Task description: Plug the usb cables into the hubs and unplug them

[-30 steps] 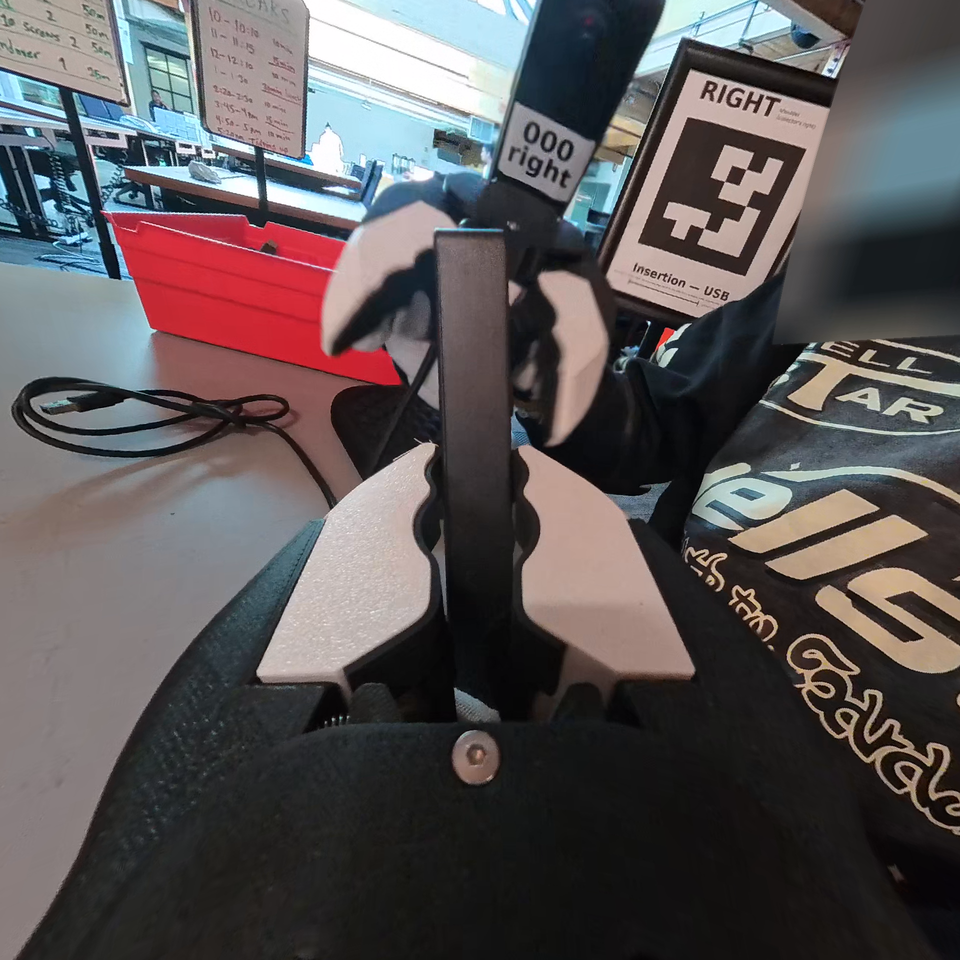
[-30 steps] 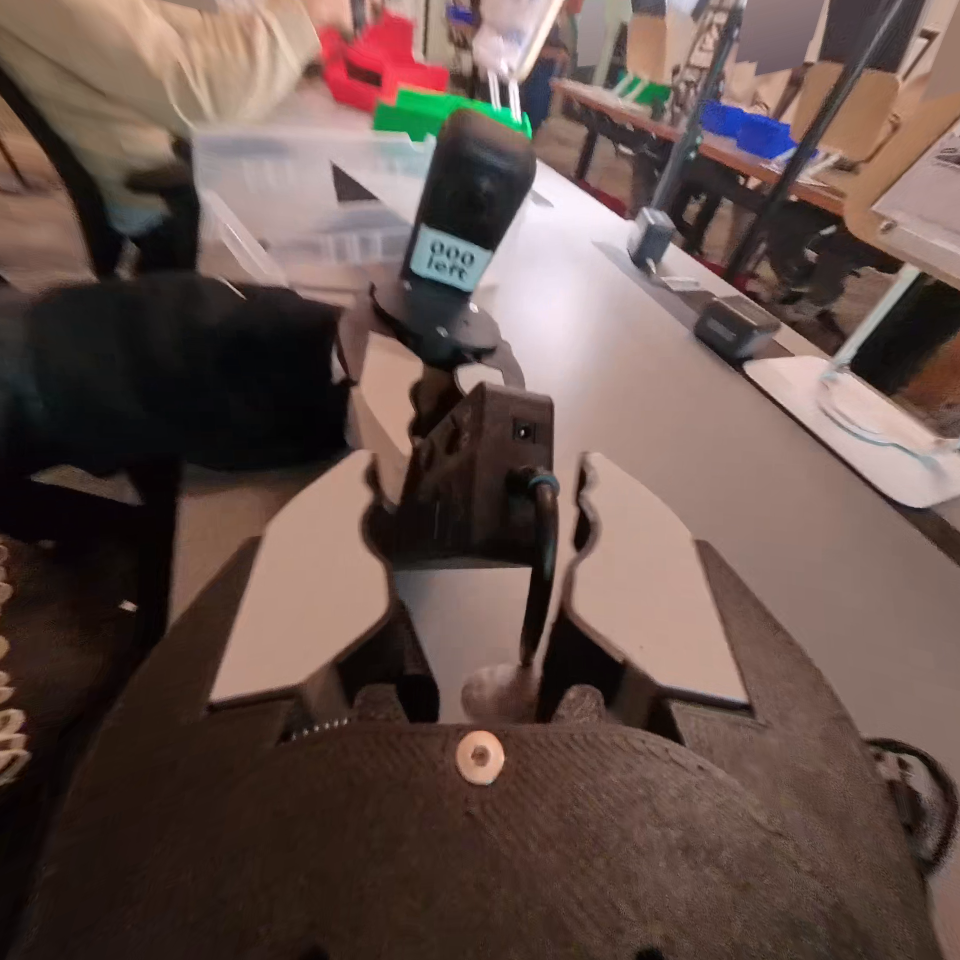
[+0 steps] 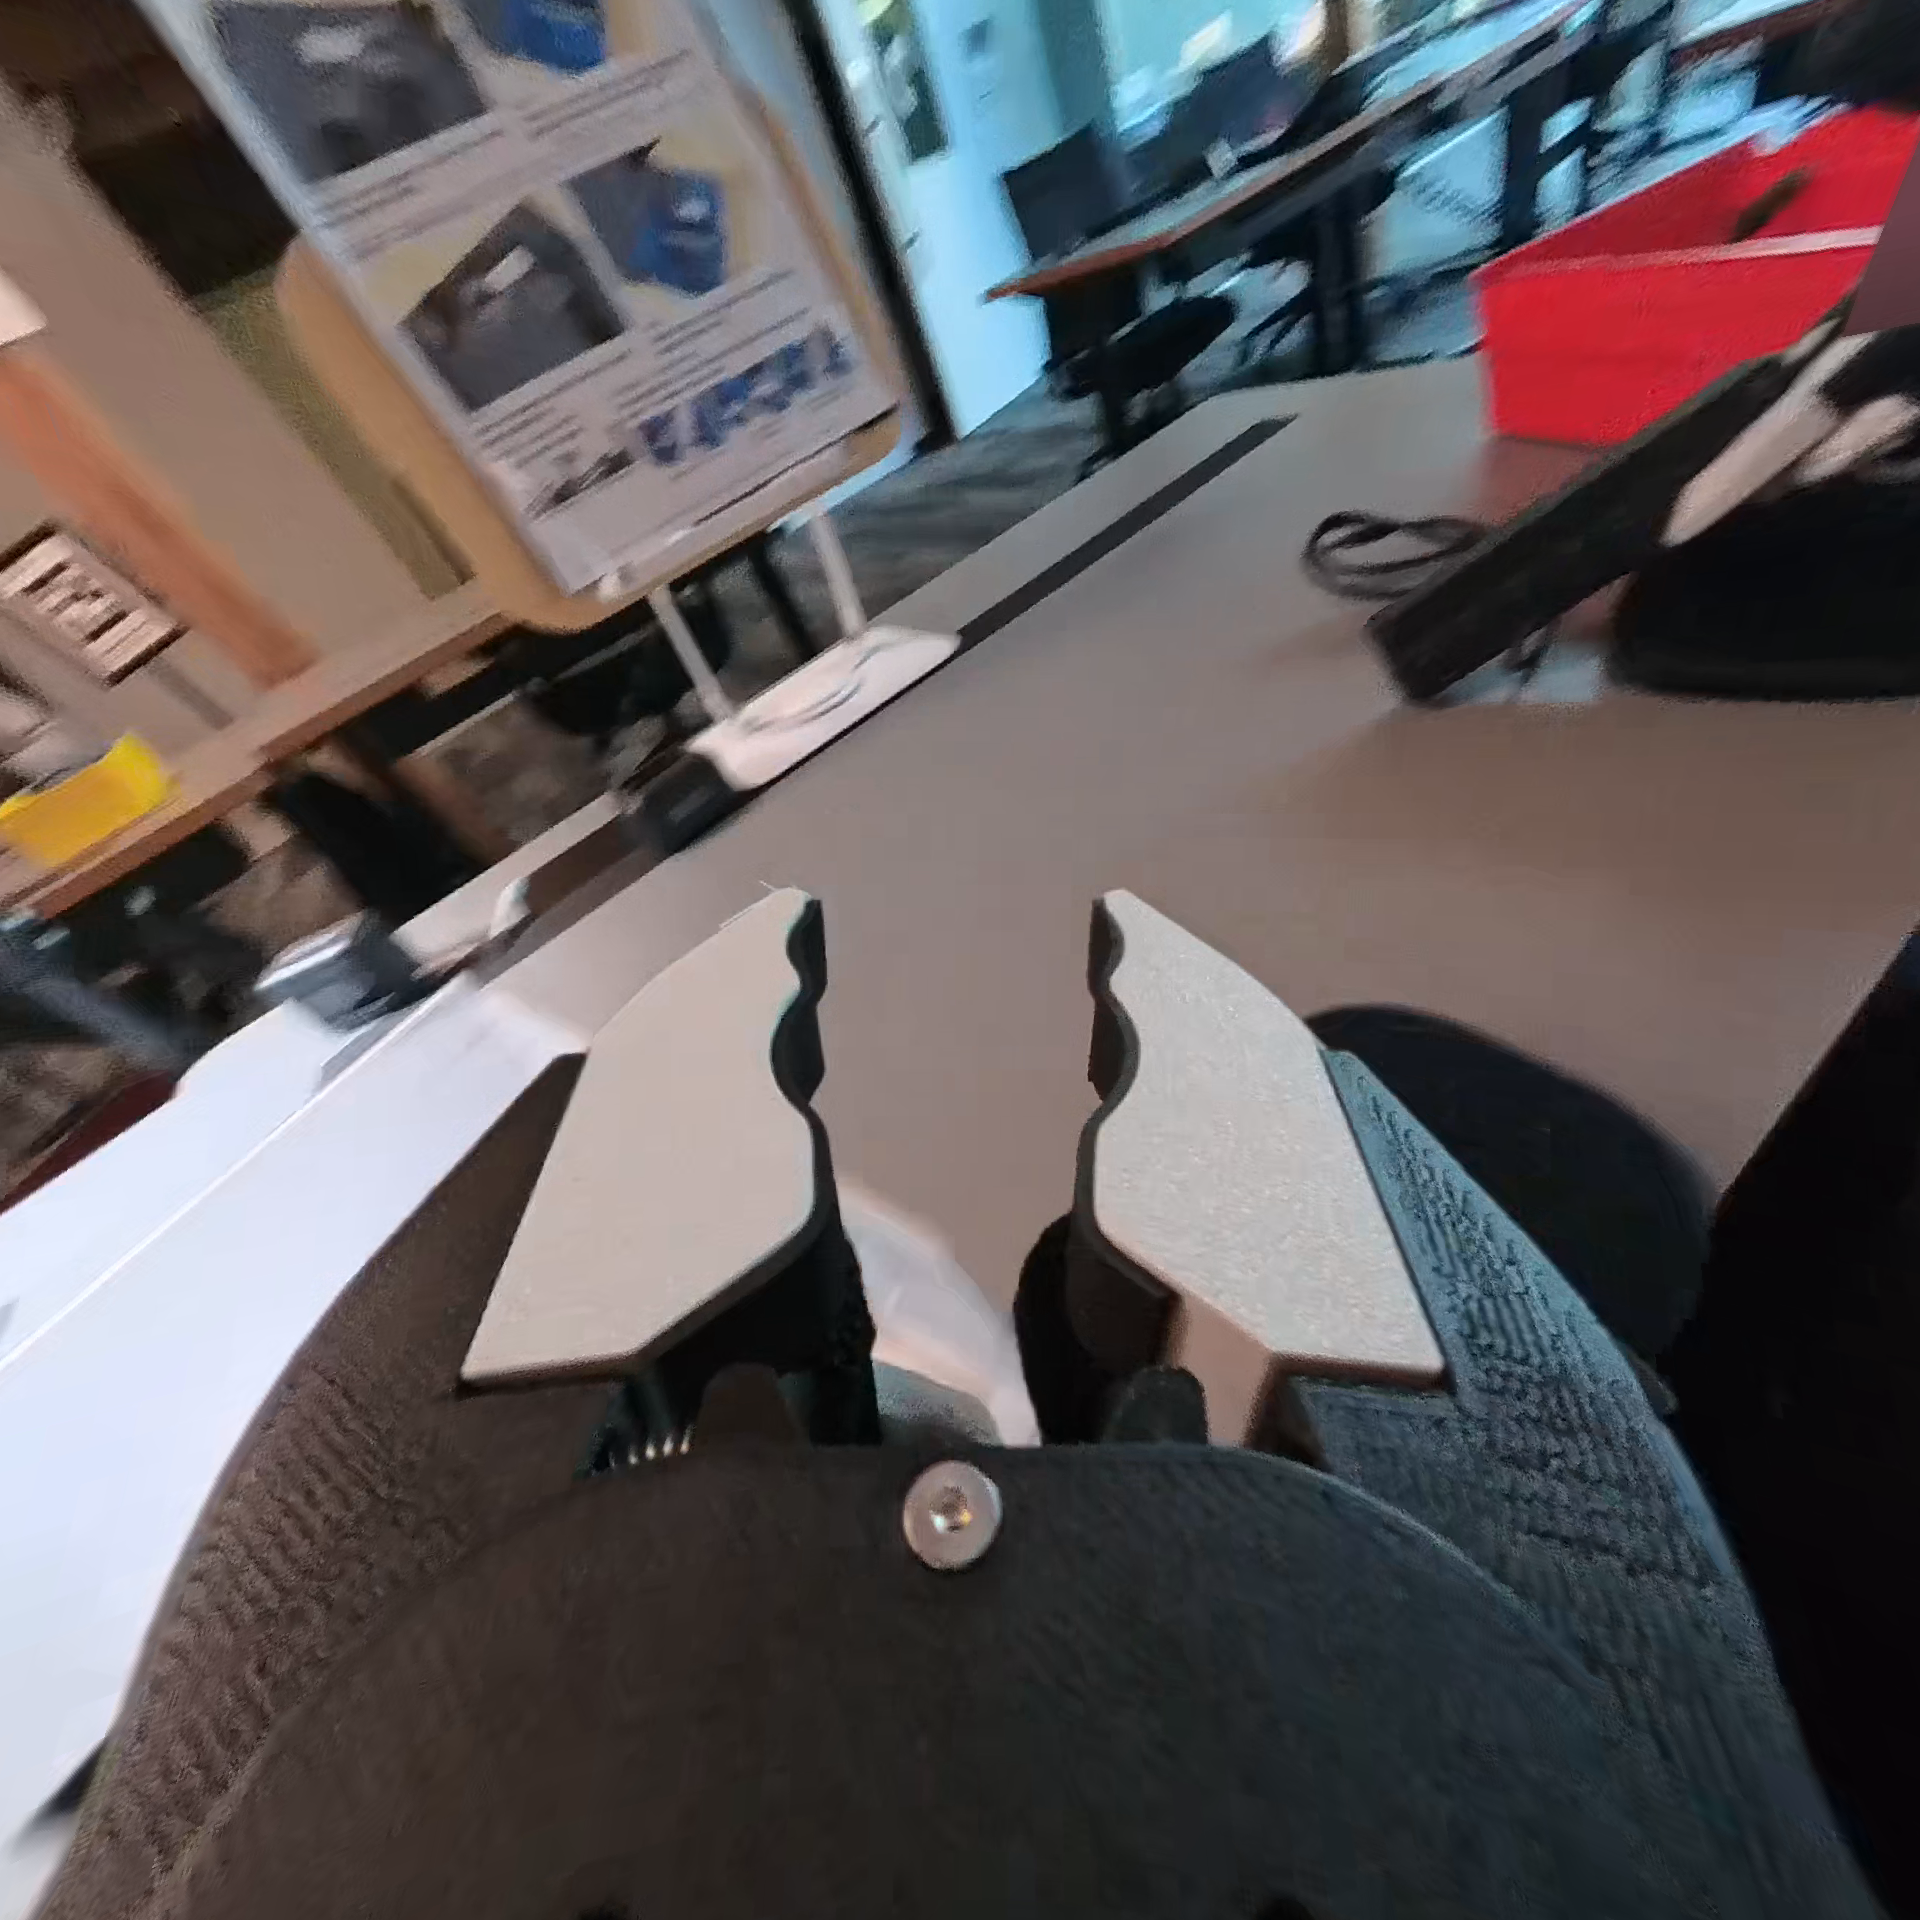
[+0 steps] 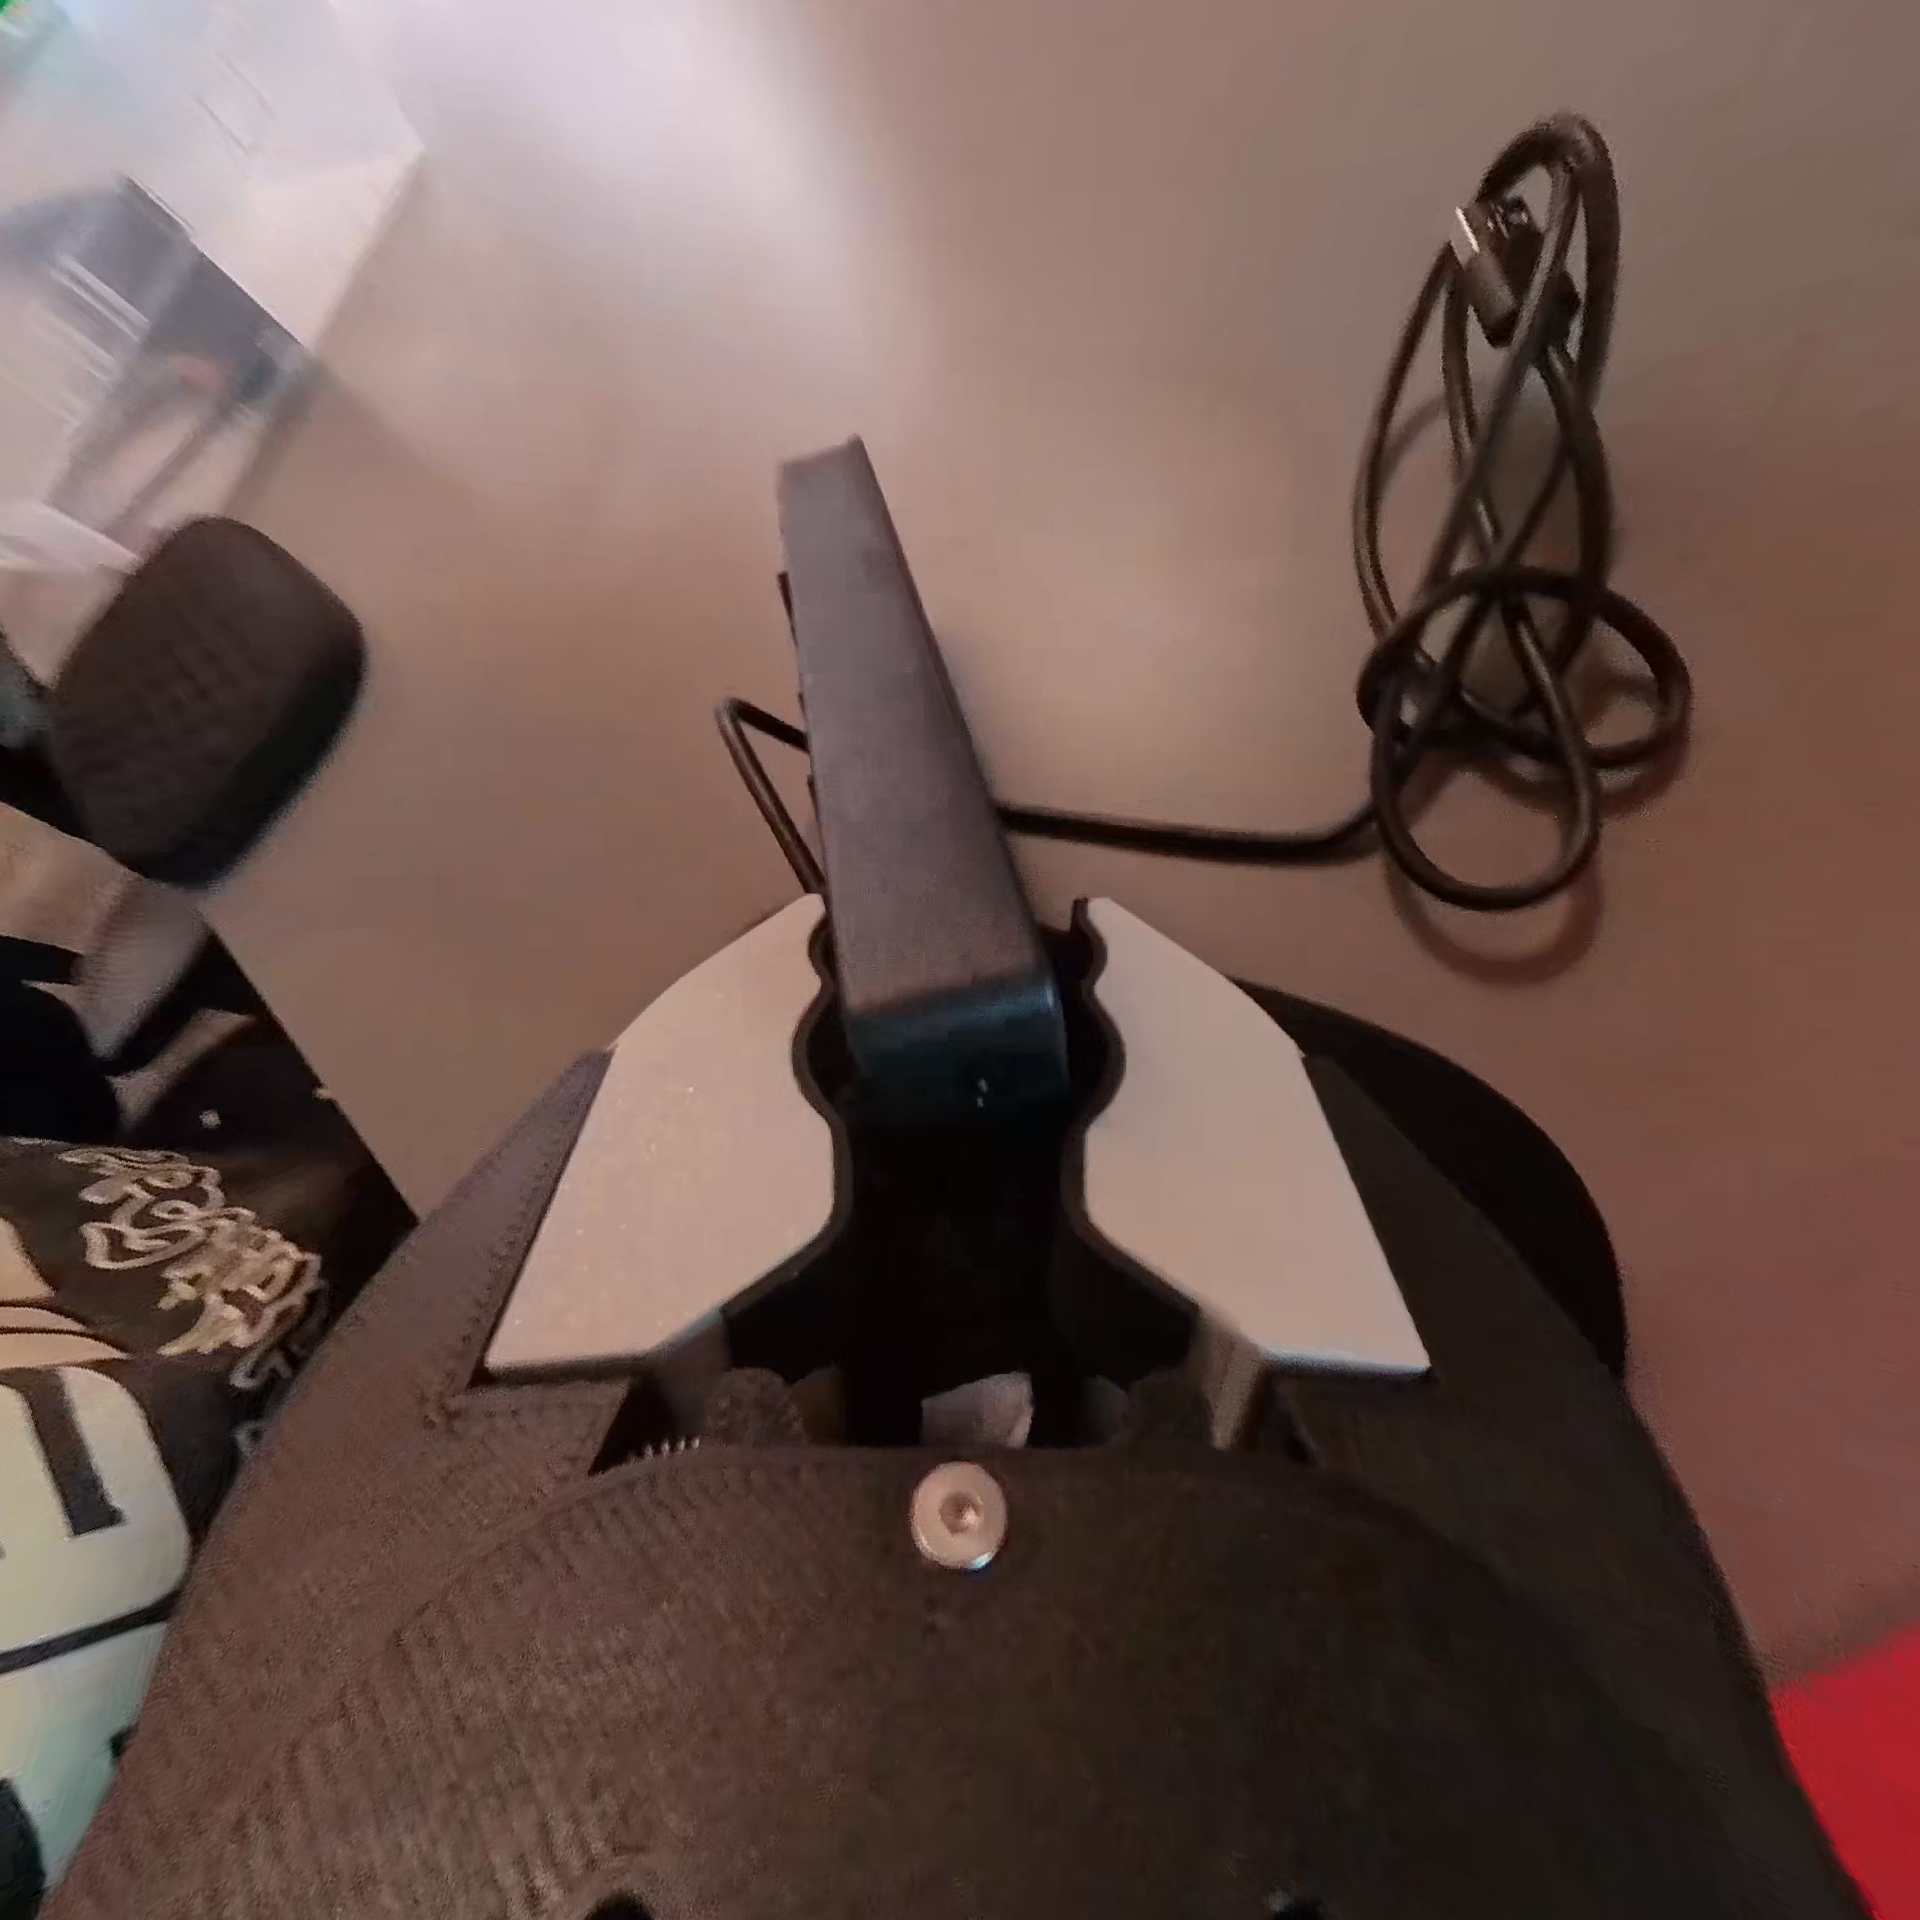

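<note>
The brown counter point(image 3: 1299, 883) fills most of both views. At its far right in the left wrist view sits a red bin point(image 3: 1662, 312), and at its left edge stands a blurred sign board point(image 3: 582, 270) on a white base.

The left gripper point(image 3: 956, 925) hangs over bare counter, its two grey fingers point(image 3: 686, 1132) spread with a clear gap and nothing between them.

The right gripper point(image 4: 951, 925) holds the black USB hub point(image 4: 904, 748), a long slim bar. Its near end sits between the grey fingers point(image 4: 686, 1143), pressed against the left one, with a thin gap showing at the right one. The hub's far end points away over the counter and slightly left. In the left wrist view the same hub point(image 3: 1579, 520) slants across the upper right, held by the right gripper there.

A black USB cable point(image 4: 1507, 623) lies coiled on the counter to the right of the hub. One strand runs from the coil to behind the hub, and a plug point(image 4: 1481, 249) rests at the coil's far end.
</note>
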The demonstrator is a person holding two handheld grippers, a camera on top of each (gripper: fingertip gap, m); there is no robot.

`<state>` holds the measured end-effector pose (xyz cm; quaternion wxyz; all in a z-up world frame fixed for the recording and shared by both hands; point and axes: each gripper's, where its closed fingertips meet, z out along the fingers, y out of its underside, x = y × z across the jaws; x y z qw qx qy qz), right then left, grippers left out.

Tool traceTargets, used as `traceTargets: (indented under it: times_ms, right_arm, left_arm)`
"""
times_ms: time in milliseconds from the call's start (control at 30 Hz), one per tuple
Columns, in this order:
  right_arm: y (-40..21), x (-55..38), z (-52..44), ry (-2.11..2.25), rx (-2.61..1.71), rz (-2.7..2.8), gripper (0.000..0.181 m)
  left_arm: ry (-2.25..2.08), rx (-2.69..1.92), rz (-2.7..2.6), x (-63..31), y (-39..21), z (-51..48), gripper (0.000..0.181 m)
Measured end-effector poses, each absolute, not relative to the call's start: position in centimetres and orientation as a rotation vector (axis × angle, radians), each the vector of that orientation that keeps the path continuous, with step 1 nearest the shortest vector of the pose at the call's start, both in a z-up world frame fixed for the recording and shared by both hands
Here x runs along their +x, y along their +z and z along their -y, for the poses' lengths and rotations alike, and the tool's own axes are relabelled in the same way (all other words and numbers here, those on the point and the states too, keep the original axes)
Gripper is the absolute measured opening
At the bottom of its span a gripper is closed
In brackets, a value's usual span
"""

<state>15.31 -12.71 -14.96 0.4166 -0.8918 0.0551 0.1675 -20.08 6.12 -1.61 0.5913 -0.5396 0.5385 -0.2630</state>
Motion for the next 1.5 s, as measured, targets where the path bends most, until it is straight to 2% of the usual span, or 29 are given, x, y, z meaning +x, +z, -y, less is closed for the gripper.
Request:
traceTargets:
  times_ms: [67,233,333,567,733,900,1000,1167,1233,1333,1500]
  right_arm:
    - [-15.3,15.8,13.5,0.32,-2.279,-0.111,0.047]
    - [-13.8,17.4,14.6,0.023,-2.291,-0.037,0.087]
    - [-10.9,17.8,14.8,-0.114,-2.211,0.027,0.096]
    - [-2.9,16.1,15.3,-0.112,-1.997,0.139,0.091]
    - [1.3,14.3,15.0,-0.096,-1.875,0.227,0.087]
    - [4.4,13.3,14.8,-0.115,-1.759,0.266,0.082]
    - [4.9,13.4,14.7,-0.13,-1.733,0.259,0.079]
    - [4.4,13.8,14.6,-0.161,-1.749,0.248,0.079]
    - [4.4,14.0,14.5,-0.17,-1.744,0.241,0.079]
    - [4.4,14.3,14.4,-0.19,-1.738,0.235,0.079]
    - [4.5,14.3,14.4,-0.208,-1.728,0.239,0.078]
  left_arm:
    - [-0.502,-1.357,-1.179,-23.7,-1.8,-8.0,0.048]
    - [-0.354,-1.64,-1.048,-30.0,-4.0,-11.1,0.053]
    - [-0.34,-1.789,-0.927,-31.6,-4.5,-12.9,0.054]
    - [-0.013,-2.058,-1.238,-33.0,-9.3,-16.0,0.038]
    - [0.06,-2.265,-1.508,-32.8,-13.4,-17.7,0.035]
    - [0.2,-2.556,-1.428,-35.6,-14.0,-18.2,0.027]
    - [0.187,-2.774,-1.246,-36.8,-14.9,-17.2,0.027]
    - [0.092,-2.873,-1.082,-36.8,-16.9,-16.9,0.028]
    - [0.086,-2.891,-1.026,-36.9,-17.7,-16.9,0.026]
    - [0.013,-2.867,-0.936,-36.7,-17.8,-17.3,0.013]
    - [-0.039,-2.736,-0.881,-36.6,-16.7,-17.4,0.01]
